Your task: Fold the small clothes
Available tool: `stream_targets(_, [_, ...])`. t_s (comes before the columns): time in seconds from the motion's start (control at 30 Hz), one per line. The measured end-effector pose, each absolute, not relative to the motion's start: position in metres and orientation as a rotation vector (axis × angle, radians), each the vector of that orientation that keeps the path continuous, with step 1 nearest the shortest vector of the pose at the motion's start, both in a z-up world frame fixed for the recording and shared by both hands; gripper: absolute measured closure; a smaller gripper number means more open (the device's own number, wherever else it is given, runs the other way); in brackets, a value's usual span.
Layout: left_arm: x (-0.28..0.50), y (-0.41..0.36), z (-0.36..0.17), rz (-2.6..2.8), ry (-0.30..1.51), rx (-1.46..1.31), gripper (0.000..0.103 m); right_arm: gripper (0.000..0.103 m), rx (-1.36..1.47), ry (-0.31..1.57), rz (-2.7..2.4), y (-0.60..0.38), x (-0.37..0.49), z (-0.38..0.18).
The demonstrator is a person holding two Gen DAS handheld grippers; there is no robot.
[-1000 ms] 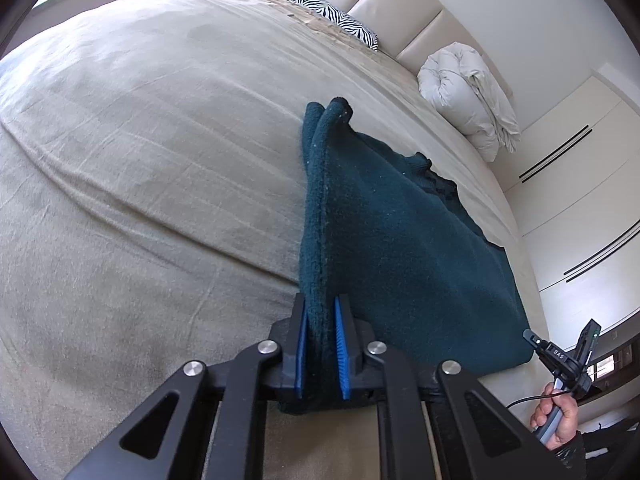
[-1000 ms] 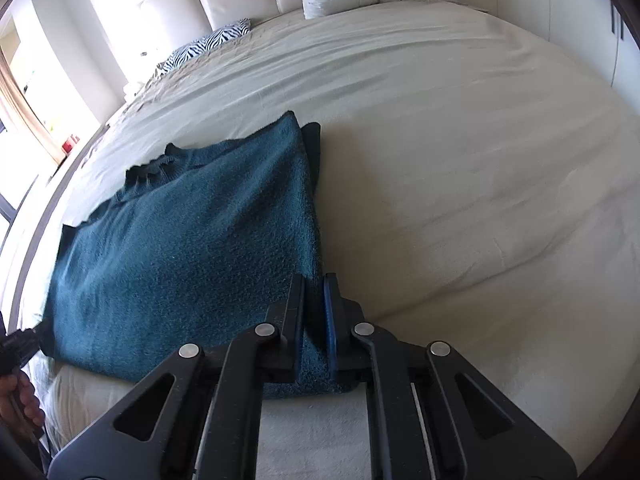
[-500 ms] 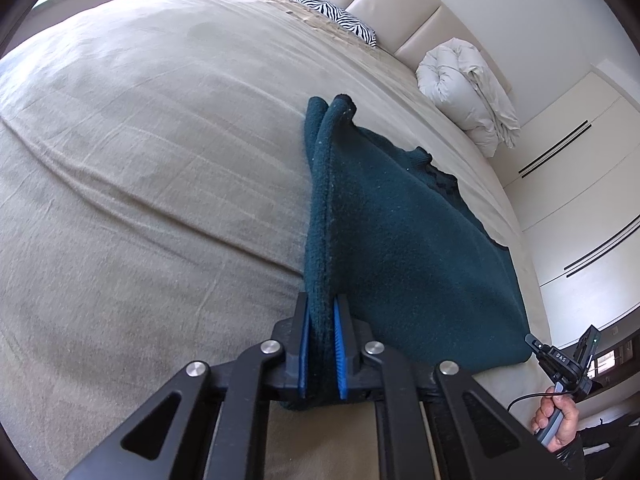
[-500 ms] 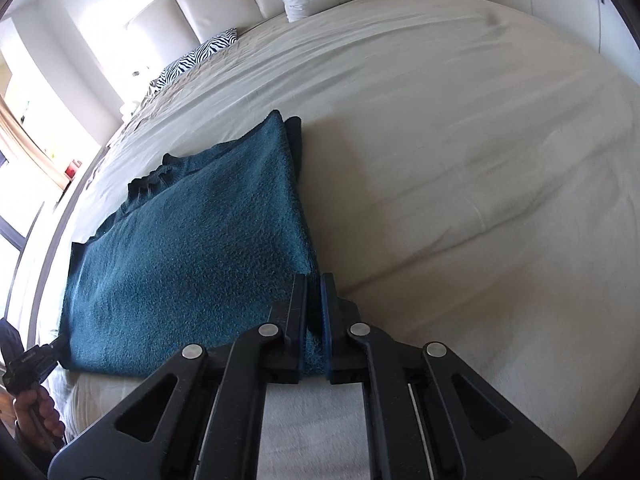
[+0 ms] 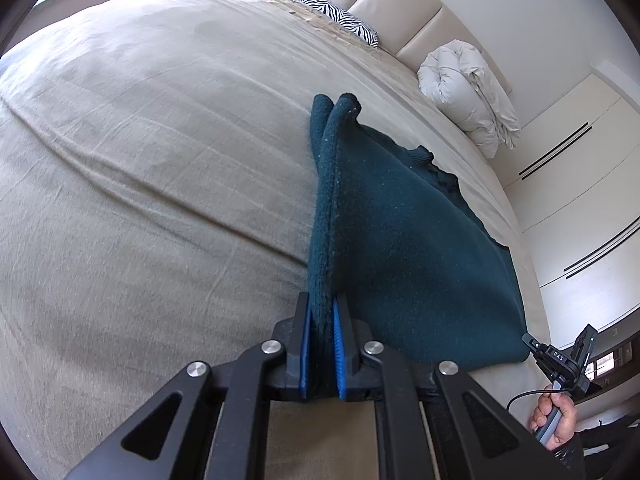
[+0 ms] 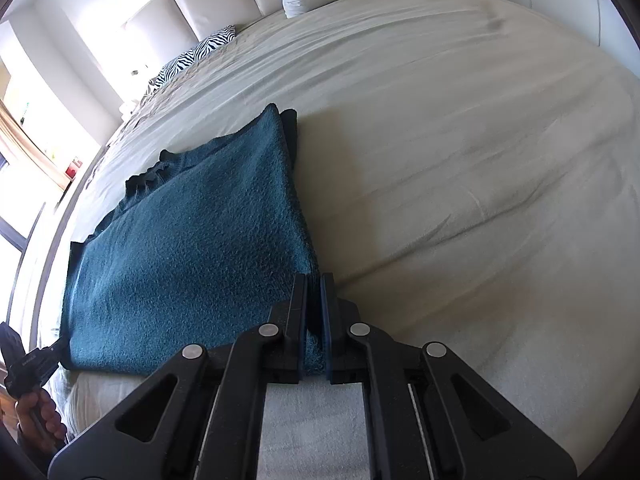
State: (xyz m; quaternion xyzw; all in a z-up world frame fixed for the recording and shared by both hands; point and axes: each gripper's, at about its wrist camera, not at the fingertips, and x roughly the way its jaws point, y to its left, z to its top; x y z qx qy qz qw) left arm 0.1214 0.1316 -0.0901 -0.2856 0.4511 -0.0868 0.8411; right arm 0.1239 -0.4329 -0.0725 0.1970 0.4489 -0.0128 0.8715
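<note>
Beige bedspread (image 5: 160, 168) fills most of both views, lightly creased, padded cream headboard (image 5: 404, 12) across the top.

Left wrist view, left to right: bare spread on the left; zebra-print pillow (image 5: 336, 16) top centre; dark teal fleece garment (image 5: 400, 248) lying flat, centre to right, its left edge folded double and pulled up into a ridge. Left gripper (image 5: 322, 320), bottom centre, has its blue-padded jaws clamped on the near end of that ridge, fabric pinched between the pads. Rolled white duvet (image 5: 468, 92) upper right against the headboard, white wardrobe doors (image 5: 580, 184) at the right edge. Lower right: a hand (image 5: 560, 420) on the other tool's handle, off the garment's near right corner.

Right wrist view, left to right: the other hand (image 6: 38, 412) lower left with its tool; same garment (image 6: 192, 264) spread centre-left. Right gripper (image 6: 314, 300), bottom centre, jaws nearly together, clamped on the garment's near right corner. Bare spread (image 6: 480, 160) to the right.
</note>
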Motion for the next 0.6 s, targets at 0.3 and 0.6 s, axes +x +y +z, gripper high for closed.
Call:
stream_targets(0.3, [0.120, 0.133, -0.094, -0.180, 0.958, -0.606, 0.093, 0.097, 0.396, 0.965, -0.014, -0.432, 0.130, -0.082])
stream_targets(0.6, [0.111, 0.140, -0.070, -0.132, 0.915, -0.585, 0.086, 0.079, 0.484, 0.878, -0.069, -0.446, 0.114, -0.060])
